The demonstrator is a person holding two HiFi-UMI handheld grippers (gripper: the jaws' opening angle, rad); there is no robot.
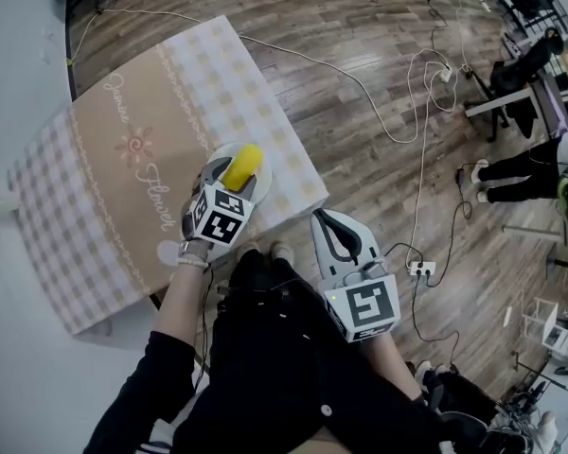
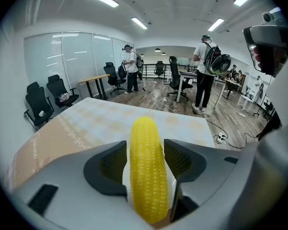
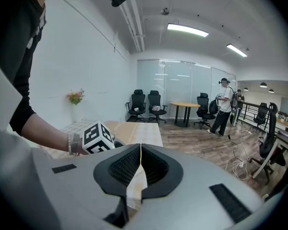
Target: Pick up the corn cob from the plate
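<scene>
On the left, the left hand-held gripper (image 2: 145, 145) is hovering low over the plate (image 1: 221, 150) on the checked surface (image 1: 123, 187), its jaws standing wide apart and straddling the corn cob (image 2: 146, 176). The pads are not yet pressing in. The cob is lying on the plate, lengthwise between the jaws, so this looks like the grasp being lined up. Next up, I'd say, is squeezing evenly on the cob's sides before lifting. Over on the right, the right hand-held gripper (image 1: 324, 223) is idling off the surface's edge, jaws closed on nothing.
</scene>
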